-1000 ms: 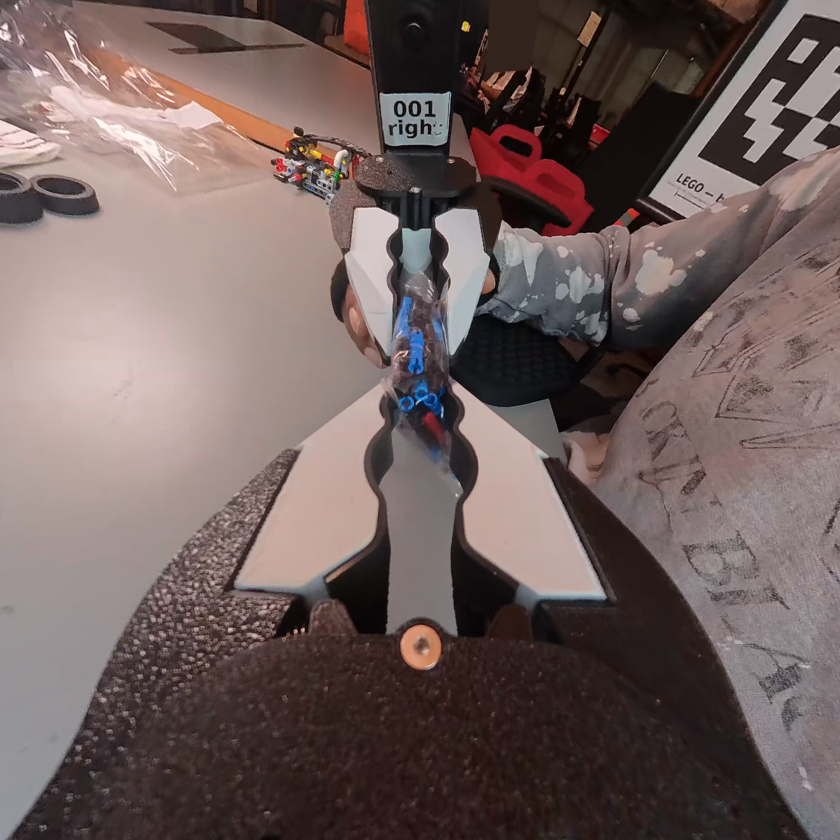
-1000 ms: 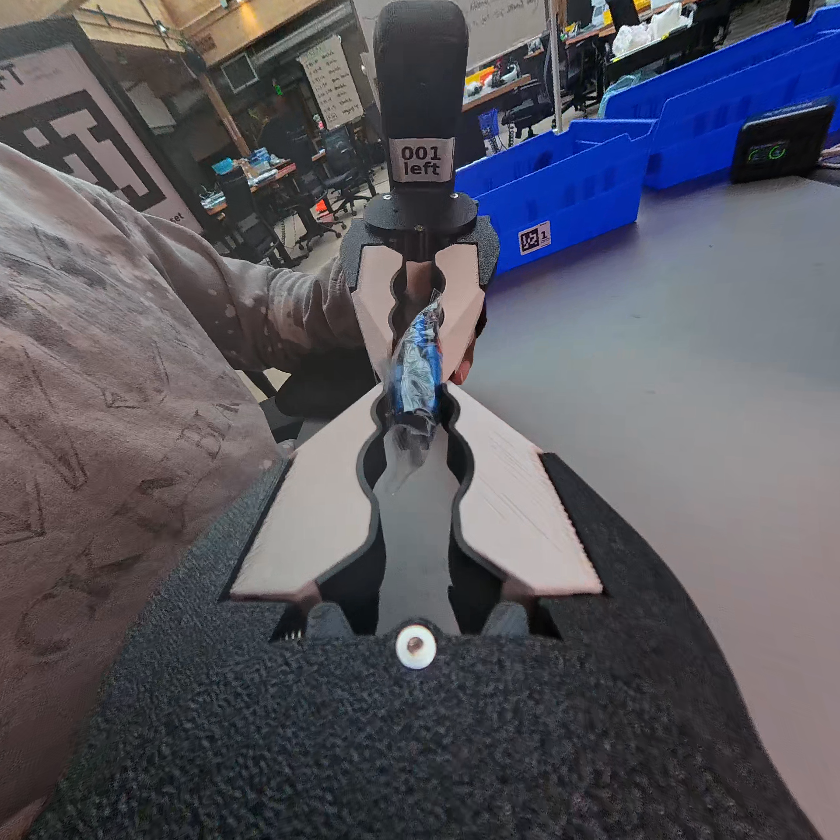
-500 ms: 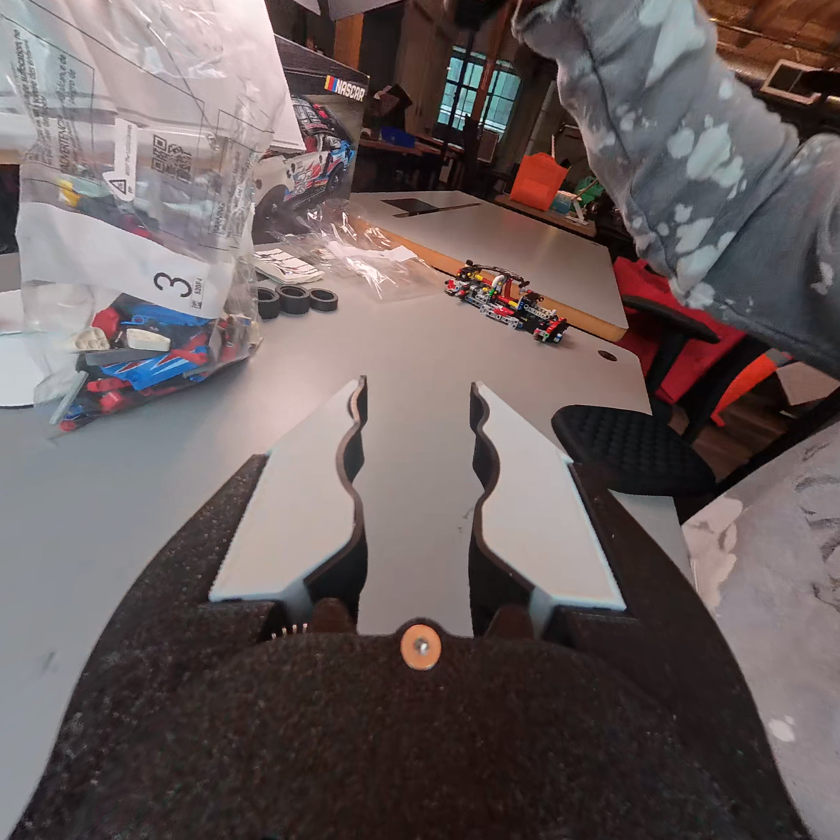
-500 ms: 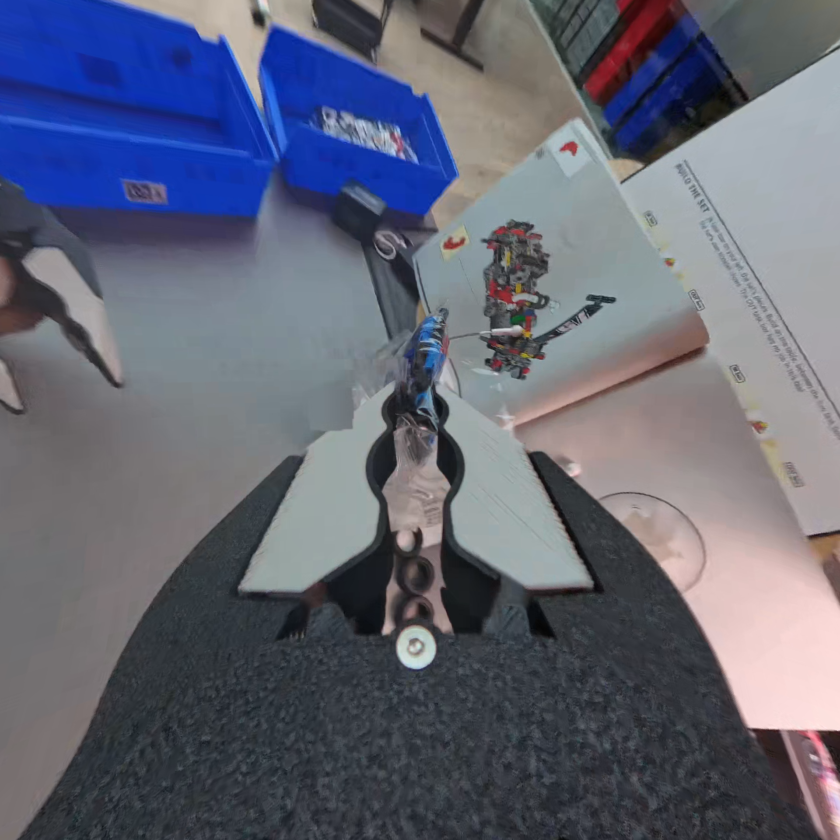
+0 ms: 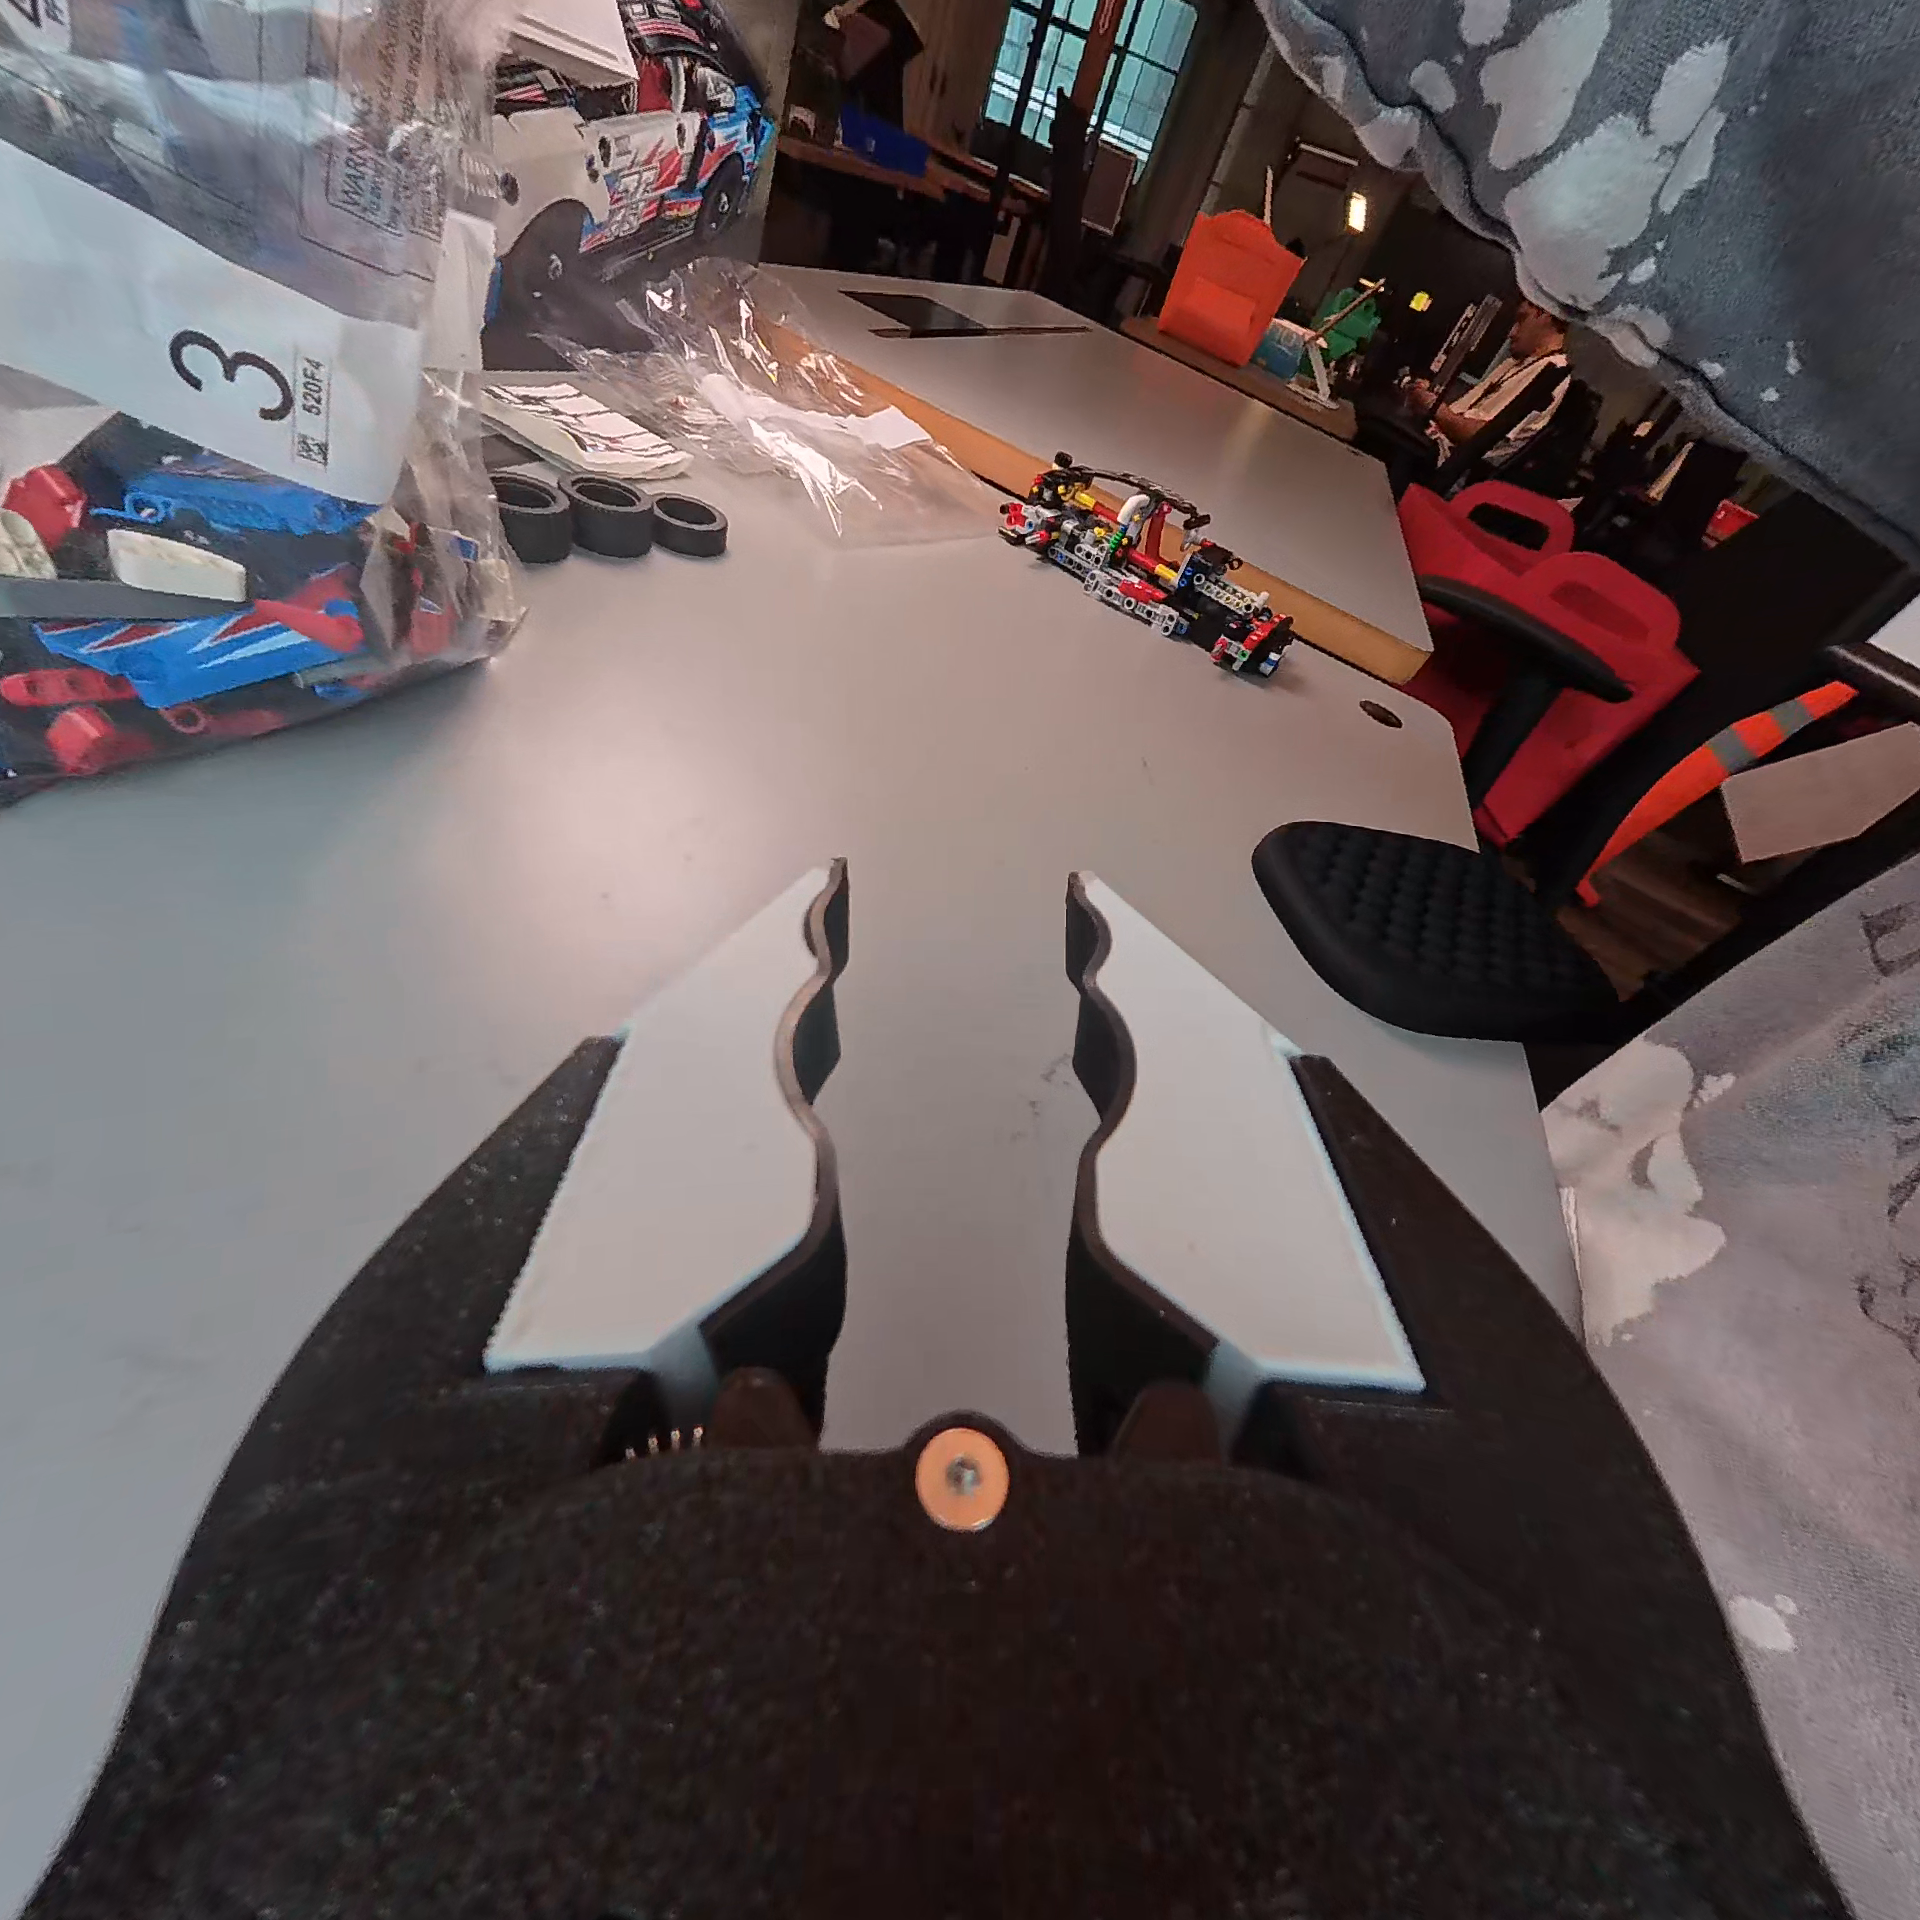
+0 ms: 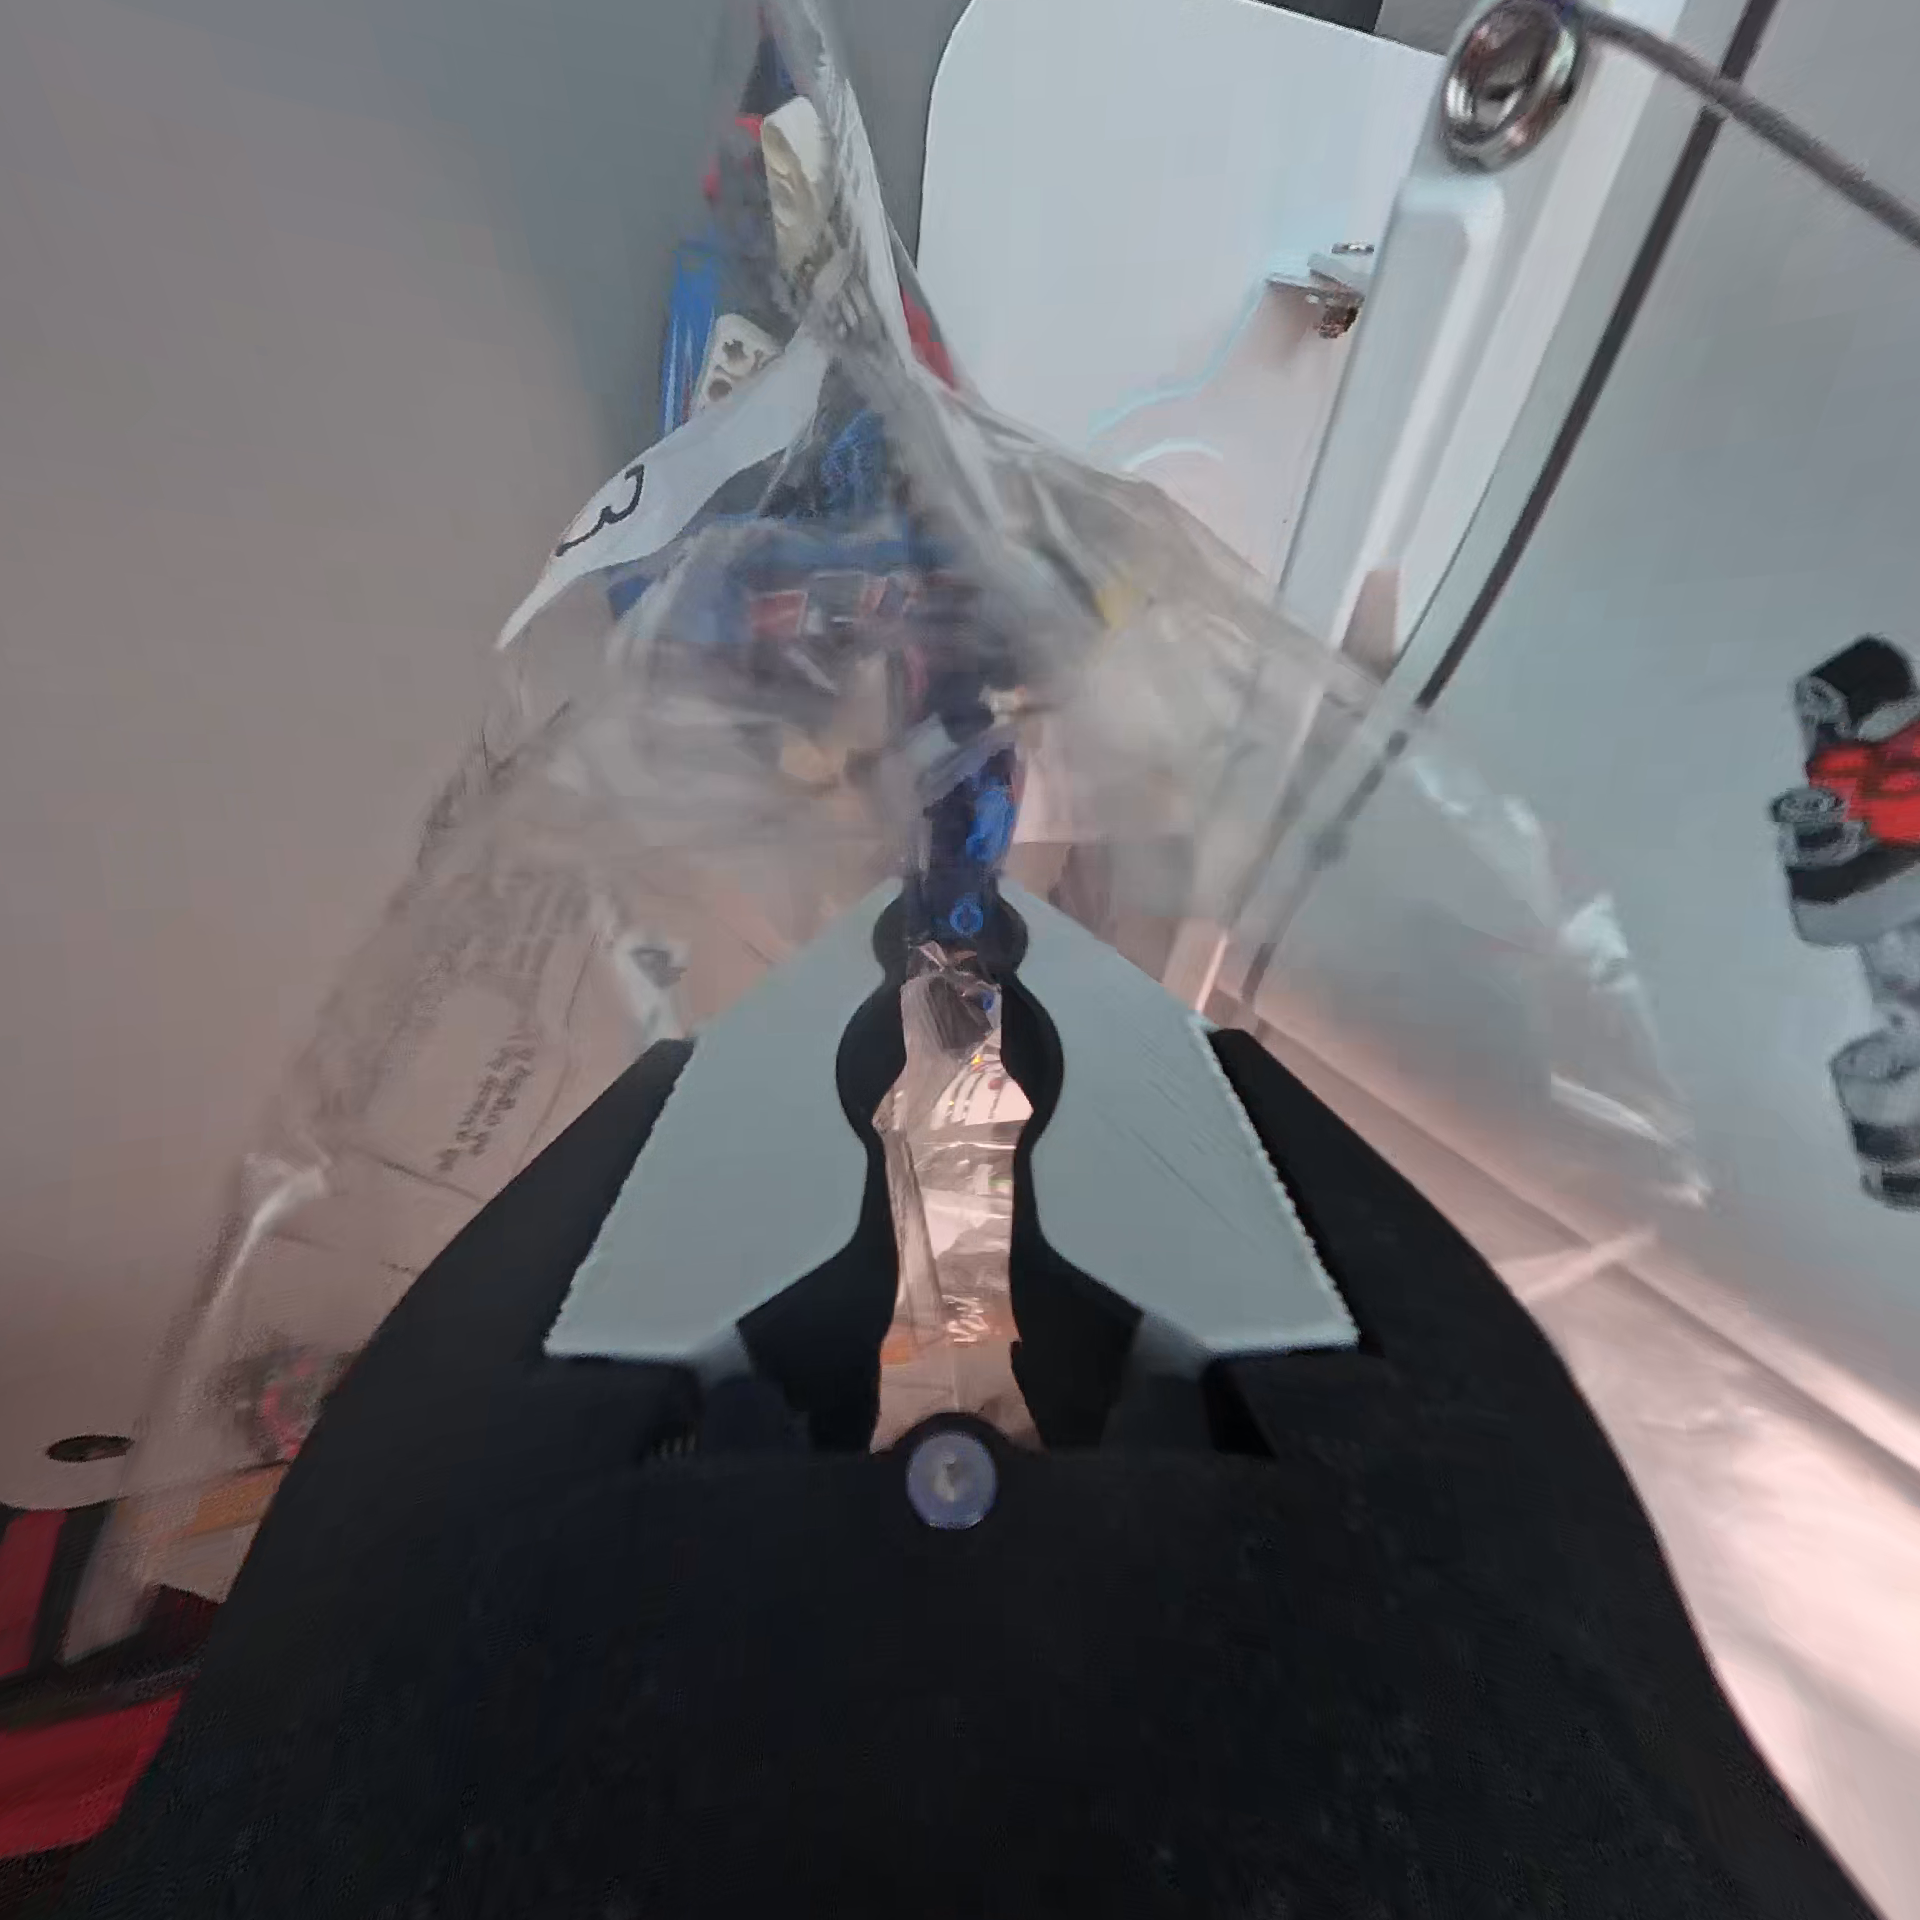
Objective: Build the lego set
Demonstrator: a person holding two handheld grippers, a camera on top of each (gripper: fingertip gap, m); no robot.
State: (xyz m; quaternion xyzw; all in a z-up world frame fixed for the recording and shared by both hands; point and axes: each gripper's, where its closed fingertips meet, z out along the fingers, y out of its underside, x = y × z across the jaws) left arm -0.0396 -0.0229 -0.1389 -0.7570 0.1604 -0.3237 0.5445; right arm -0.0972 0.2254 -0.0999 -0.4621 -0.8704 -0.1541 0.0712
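My left gripper [image 5: 956, 883] is open and empty, low over the grey table [image 5: 727, 831]. A part-built lego chassis [image 5: 1153, 566] stands ahead of it near the far edge. A large numbered bag of red, blue and white lego parts [image 5: 208, 540] lies to the far left, with three black tyres [image 5: 608, 514] beside it. My right gripper [image 6: 951, 904] is shut on a small clear bag of blue and dark pins [image 6: 982, 831], which sticks out past the tips. The large numbered bag [image 6: 727, 540] fills the right wrist view just behind it, blurred.
The lego box [image 5: 623, 156] and empty clear wrappers [image 5: 790, 405] lie at the back left. A black chair seat [image 5: 1423, 935] sits beyond the table's right edge. A person's grey sleeve [image 5: 1610, 156] hangs overhead. The open instruction booklet [image 6: 1766, 1039] lies to the right.
My left gripper let go of the small bag, opened and swung to face the table. My right gripper kept the small bag and carried it over to the large numbered bag.
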